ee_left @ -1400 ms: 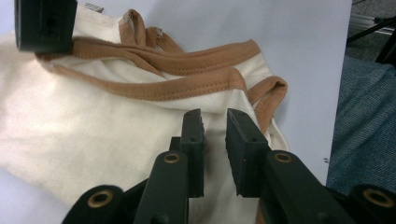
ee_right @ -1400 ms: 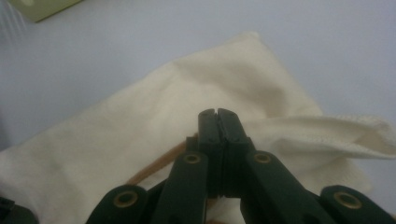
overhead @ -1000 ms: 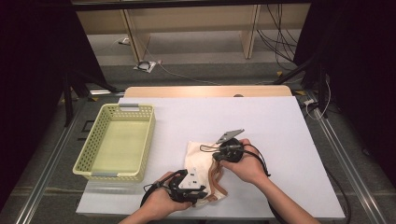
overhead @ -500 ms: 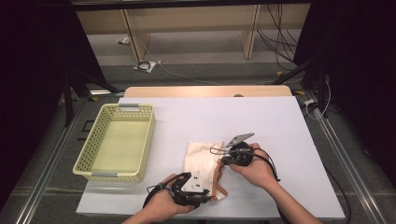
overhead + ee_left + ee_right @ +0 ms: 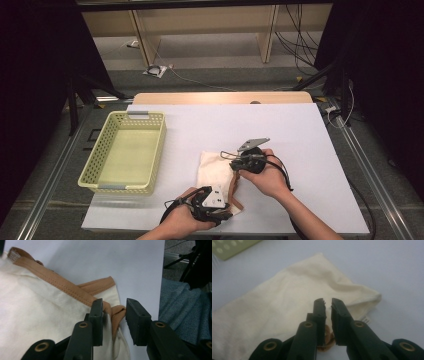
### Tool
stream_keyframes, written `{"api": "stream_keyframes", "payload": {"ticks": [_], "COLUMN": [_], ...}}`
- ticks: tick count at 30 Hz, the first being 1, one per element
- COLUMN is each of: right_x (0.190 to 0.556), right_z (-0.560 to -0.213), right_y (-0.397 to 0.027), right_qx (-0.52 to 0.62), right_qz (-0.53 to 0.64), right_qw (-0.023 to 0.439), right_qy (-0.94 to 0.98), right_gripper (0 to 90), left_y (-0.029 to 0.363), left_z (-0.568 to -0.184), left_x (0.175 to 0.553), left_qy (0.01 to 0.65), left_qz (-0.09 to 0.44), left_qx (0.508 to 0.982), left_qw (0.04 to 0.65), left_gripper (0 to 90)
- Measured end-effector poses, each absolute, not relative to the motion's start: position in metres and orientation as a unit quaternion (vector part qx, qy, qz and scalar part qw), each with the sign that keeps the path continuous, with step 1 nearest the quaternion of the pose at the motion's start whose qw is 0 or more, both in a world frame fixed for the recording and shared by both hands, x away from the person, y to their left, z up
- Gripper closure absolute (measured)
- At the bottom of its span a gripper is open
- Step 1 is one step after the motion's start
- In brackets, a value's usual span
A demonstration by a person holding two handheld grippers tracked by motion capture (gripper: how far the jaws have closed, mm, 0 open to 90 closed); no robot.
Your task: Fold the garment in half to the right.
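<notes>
Right there in front of me, the white table (image 5: 300,130) takes up most of the scene, with a strip of bare wood along its far edge. On the left part of the table sits a pale yellow-green perforated basket (image 5: 152,150), its long side running away from the person.

Just right of the basket, toward the near edge, lies a folded cream cloth bag (image 5: 212,165) with brown straps (image 5: 57,282). It lies flat on the white surface, between the person's two hands.

The right gripper (image 5: 235,159), held in the person's right hand (image 5: 267,177), hovers at the bag's right edge, its grey three-cornered plate tipped up. From its own camera the right gripper (image 5: 327,302) has its jaws nearly together with only a thin slit between them; they have just been easing apart. A scrap of brown strap shows low down by the jaws, but I cannot tell whether the pads press on it.

The left gripper (image 5: 220,207), in the left hand (image 5: 177,225), sits at the bag's near corner by the table's front edge. From its own camera the left gripper (image 5: 113,306) stands with its jaws spread, and they have just been opening. A loop of brown strap lies between them, against the left jaw and clear of the right one.
</notes>
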State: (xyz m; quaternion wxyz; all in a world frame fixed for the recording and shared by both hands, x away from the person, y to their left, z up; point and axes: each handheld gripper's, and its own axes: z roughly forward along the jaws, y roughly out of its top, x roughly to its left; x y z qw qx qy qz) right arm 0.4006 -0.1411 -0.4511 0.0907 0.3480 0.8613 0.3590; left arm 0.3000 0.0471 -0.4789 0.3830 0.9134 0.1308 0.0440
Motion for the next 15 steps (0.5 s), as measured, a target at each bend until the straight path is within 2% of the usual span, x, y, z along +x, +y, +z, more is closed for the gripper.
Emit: {"api": "stream_keyframes", "payload": {"ticks": [8,15], "right_x": [0.404,0.404], "right_z": [-0.467,-0.472], "right_y": [-0.146,-0.157], "right_qx": [0.354,0.373], "right_qz": [0.319,0.307], "right_qw": [0.092,0.093], "right_qy": [0.874,0.871], "right_gripper": [89.6,89.8], "left_y": [0.048,0.055], "left_z": [-0.478,-0.465], "left_x": [0.300,0.310], "left_qy": [0.122,0.165], "left_qz": [0.039,0.040], "left_qx": [0.914,0.894], "left_qw": [0.385,0.414], "left_gripper": [67.8,70.5]}}
